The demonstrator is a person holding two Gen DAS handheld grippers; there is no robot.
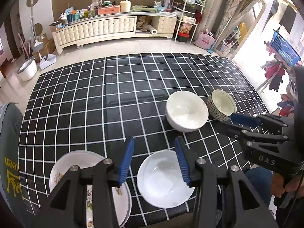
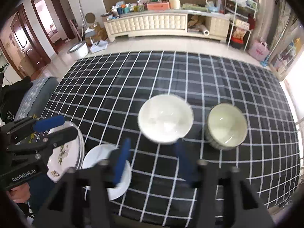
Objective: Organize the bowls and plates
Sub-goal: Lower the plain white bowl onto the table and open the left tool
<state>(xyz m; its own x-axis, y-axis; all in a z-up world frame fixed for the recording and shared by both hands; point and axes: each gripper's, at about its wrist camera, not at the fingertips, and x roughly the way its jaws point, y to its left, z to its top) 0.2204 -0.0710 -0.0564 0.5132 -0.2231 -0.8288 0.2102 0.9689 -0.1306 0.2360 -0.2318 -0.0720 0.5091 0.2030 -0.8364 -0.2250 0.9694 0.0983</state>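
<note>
On the black checked tablecloth (image 1: 114, 98) stand a plain white bowl (image 1: 187, 111) and a patterned bowl (image 1: 221, 104) side by side. A plain white plate (image 1: 161, 180) and a flowered plate (image 1: 79, 163) lie at the near edge. My left gripper (image 1: 154, 161) is open and empty above the gap between the two plates. My right gripper (image 2: 152, 159) is open and empty, just in front of the white bowl (image 2: 165, 121), left of the patterned bowl (image 2: 226, 126). The white plate (image 2: 98, 155) and flowered plate (image 2: 64, 152) show at lower left.
A cluttered cream TV cabinet (image 1: 114, 26) and a white shelf rack (image 1: 188, 11) stand beyond the table. A white bucket (image 1: 27, 69) sits on the floor at left. A grey cushioned seat (image 2: 38, 93) is by the table's left edge.
</note>
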